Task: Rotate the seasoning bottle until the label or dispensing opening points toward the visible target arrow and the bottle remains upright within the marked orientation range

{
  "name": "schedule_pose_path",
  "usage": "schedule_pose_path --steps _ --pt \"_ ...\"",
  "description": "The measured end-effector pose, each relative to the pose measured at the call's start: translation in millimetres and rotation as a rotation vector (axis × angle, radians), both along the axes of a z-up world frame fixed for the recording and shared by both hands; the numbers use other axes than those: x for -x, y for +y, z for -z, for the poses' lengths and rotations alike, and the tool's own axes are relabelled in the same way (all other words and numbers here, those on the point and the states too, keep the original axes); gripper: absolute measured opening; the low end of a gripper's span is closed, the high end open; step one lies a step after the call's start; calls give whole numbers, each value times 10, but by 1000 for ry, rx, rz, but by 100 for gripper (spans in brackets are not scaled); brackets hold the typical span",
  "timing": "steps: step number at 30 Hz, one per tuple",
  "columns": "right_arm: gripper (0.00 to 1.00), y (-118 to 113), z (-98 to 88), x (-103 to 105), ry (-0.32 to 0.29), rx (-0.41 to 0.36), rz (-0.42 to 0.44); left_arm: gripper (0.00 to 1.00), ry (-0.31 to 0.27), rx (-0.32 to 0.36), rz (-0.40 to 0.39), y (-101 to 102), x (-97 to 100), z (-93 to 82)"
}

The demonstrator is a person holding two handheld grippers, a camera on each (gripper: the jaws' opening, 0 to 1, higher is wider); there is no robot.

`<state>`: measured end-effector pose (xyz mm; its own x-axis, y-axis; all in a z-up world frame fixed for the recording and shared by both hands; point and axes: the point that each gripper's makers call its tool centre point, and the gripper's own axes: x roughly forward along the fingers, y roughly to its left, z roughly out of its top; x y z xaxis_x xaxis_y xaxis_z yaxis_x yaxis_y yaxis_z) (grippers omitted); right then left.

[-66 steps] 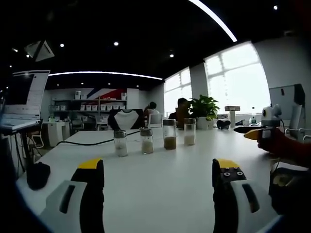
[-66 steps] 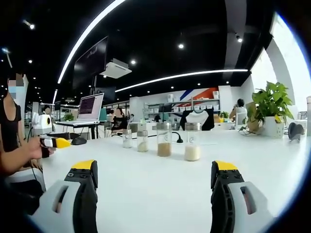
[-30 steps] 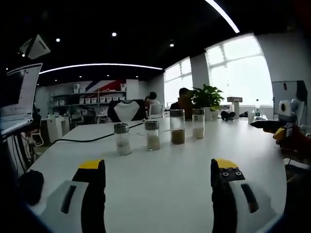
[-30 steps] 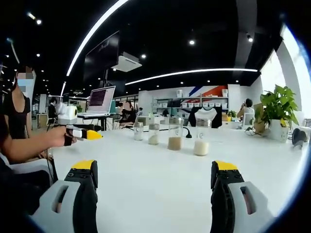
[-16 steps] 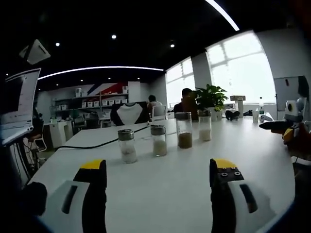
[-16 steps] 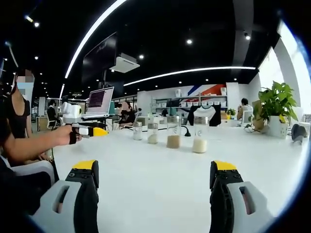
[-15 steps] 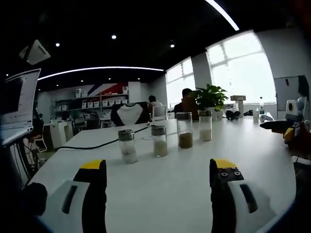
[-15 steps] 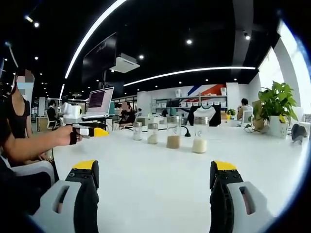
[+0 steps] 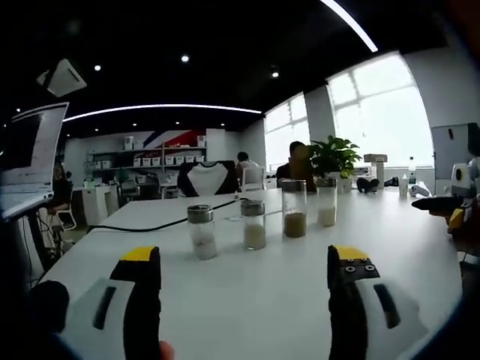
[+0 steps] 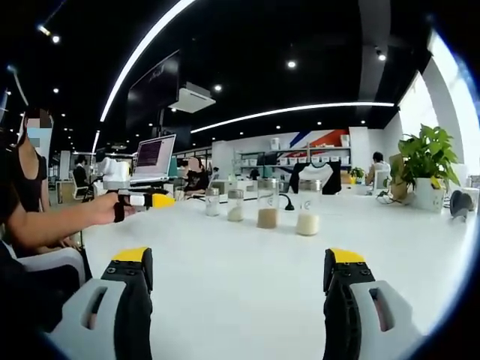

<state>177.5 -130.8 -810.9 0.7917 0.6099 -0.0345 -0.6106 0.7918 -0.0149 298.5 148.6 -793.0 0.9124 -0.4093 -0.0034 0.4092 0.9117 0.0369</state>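
Bottles [image 9: 254, 224] (four, in a row) stand w/ plant [image 9: 334, 156] behind; both grippers' fingers [image 9: 138, 276] wide apart, holding nothing.

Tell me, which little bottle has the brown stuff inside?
The third bottle from the left in the left gripper view, a tall one. The other three hold pale, whitish seasoning.

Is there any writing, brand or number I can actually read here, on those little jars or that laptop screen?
None is readable.
Four seasoning jars: no label text can be made out.
Laptop screen: lines of text, too small and blurred.
Shelf boxes: too small.
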Motion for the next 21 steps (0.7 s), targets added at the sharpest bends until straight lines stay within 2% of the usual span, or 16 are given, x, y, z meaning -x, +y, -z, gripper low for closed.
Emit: schedule_pose_path --steps 3,4,5,6,10,14,18,21 --pt "97 -14 2 1 0 -2 5 99 -1 3 -19 28 -24 -3" --pt "97 -17 2 2 0 -3 5 95 5 8 -23 39 -39 4" --pt "97 -24 7 0 1 -3 6 93 20 39 15 -14 -31 8" --pt "97 -28 8 0 1 -3 7 94 13 53 13 0 -53 -8" --pt "97 -40 19 -3 2 -5 8 93 11 30 -14 42 -130 -3" --pt "97 -46 39 -8 6 -3 10 89 9 11 6 5 -202 11" --pt "97 -72 53 -14 12 -4 15 92 18 -35 12 -42 -268 26" --pt "96 -105 27 -19 7 -2 21 97 21 -38 9 -53 -313 22"
